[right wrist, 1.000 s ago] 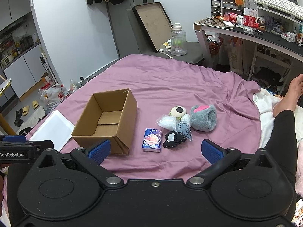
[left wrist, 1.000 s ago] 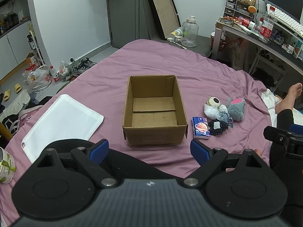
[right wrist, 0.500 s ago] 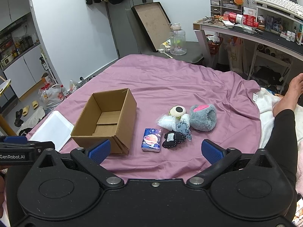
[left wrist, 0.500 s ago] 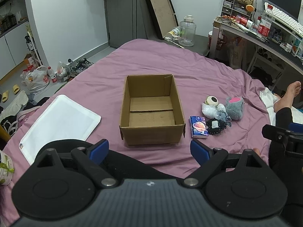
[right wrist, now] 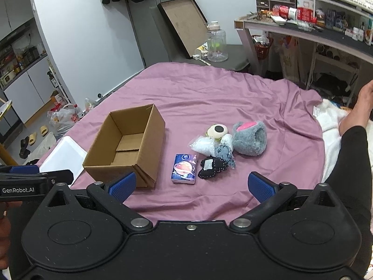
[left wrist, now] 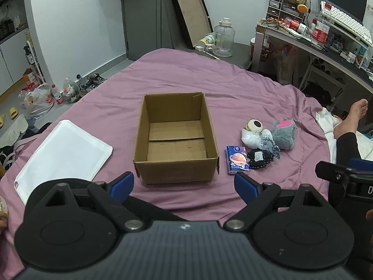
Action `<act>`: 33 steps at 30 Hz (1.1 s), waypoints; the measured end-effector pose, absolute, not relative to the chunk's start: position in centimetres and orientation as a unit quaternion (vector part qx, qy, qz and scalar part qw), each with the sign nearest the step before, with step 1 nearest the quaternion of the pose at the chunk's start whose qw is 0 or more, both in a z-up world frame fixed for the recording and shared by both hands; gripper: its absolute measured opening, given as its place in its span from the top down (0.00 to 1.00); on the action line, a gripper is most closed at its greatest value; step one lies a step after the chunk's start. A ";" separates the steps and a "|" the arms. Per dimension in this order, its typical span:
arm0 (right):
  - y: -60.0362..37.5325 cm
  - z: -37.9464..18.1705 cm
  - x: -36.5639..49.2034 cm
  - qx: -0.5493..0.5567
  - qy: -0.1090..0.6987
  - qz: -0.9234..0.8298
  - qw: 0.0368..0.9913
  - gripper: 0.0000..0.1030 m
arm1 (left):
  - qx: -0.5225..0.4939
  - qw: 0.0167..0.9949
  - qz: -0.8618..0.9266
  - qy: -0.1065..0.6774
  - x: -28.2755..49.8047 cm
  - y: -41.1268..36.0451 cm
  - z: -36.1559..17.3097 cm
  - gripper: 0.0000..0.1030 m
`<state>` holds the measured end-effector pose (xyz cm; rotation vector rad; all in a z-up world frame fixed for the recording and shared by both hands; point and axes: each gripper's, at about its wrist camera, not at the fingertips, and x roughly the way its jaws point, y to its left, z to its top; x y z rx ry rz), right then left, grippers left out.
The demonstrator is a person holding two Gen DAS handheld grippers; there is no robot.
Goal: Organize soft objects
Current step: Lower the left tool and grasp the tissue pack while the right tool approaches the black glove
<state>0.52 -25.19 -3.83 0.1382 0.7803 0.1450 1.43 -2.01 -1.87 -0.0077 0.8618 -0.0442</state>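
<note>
An empty brown cardboard box (left wrist: 174,140) (right wrist: 127,147) stands open on the purple bedspread (left wrist: 233,88). To its right lies a cluster of soft things: a blue tissue pack (left wrist: 237,159) (right wrist: 184,168), a black stitched pouch (left wrist: 258,158) (right wrist: 212,167), a grey fluffy toy with a pink patch (left wrist: 284,133) (right wrist: 249,137), a cream one-eyed plush (left wrist: 254,124) (right wrist: 217,130) and a white bag (left wrist: 250,138) (right wrist: 201,145). My left gripper (left wrist: 184,184) hovers open just before the box. My right gripper (right wrist: 190,184) hovers open just before the tissue pack. Neither holds anything.
A white flat pad (left wrist: 63,154) lies left of the box. A person's leg and bare foot (left wrist: 349,126) rest at the bed's right edge. A cluttered desk (right wrist: 314,30) stands back right, a big clear jar (left wrist: 223,37) beyond the bed, bags and shoes (left wrist: 39,100) on the floor left.
The left wrist view has shifted slightly left and nearer, so the box sits more central. The right wrist view is nearly unchanged. Both grippers stay open.
</note>
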 end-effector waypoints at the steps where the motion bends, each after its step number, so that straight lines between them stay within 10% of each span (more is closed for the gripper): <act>1: -25.3 -4.0 0.6 0.069 0.381 0.070 0.919 0.00 | -0.004 0.908 -0.023 0.418 1.6 -2.2 -2.0 0.11; 24: -30.8 -9.5 4.4 0.158 0.396 0.056 0.903 0.00 | -0.002 0.899 -0.056 0.434 7.1 -7.5 -5.4 0.14; 33: -32.3 -11.8 6.4 0.192 0.403 0.060 0.893 0.09 | -0.017 0.892 -0.080 0.444 9.2 -9.7 -6.9 0.35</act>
